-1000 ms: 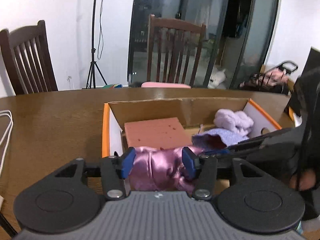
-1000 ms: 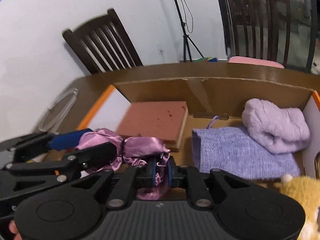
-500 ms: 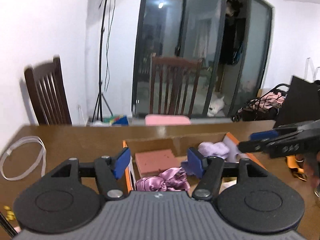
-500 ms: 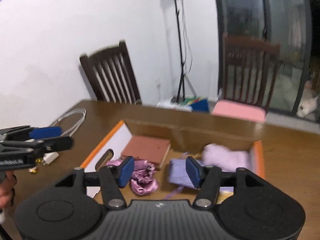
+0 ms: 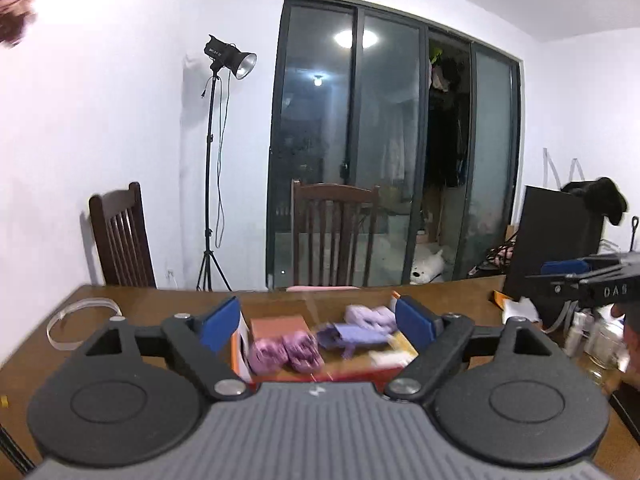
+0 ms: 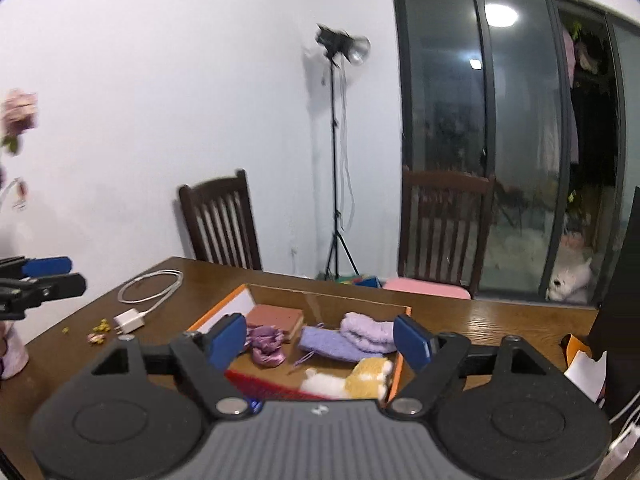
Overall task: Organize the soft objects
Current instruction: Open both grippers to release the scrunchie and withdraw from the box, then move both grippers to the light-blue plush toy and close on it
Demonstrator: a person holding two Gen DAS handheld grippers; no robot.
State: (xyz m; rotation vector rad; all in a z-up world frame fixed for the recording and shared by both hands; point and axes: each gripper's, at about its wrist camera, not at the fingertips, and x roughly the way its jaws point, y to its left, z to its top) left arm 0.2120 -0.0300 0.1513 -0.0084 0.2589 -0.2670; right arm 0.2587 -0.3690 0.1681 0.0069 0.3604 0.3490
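Soft objects are lying together inside the cardboard box (image 6: pixel 320 304) on my counter (image 6: pixel 500 320): the pink satin cloth (image 6: pixel 266 343) is sitting bunched near the box's left side, touching the front edge of the terracotta sponge block (image 6: pixel 276 315); the lilac knitted pouch (image 6: pixel 332 344) is lying flat at the middle, with the rolled lilac towel (image 6: pixel 368 330) resting against its far right edge; the yellow-and-white plush toy (image 6: pixel 352 380) is lying in the near right corner. My right tool (image 6: pixel 320 340) is hovering above the box, its jaws having just been opening, nothing between them. My left tool (image 5: pixel 318 322) is likewise standing wide and empty after opening. A white charger (image 6: pixel 130 322) and cable (image 6: pixel 152 286) are resting on the counter left of the box.
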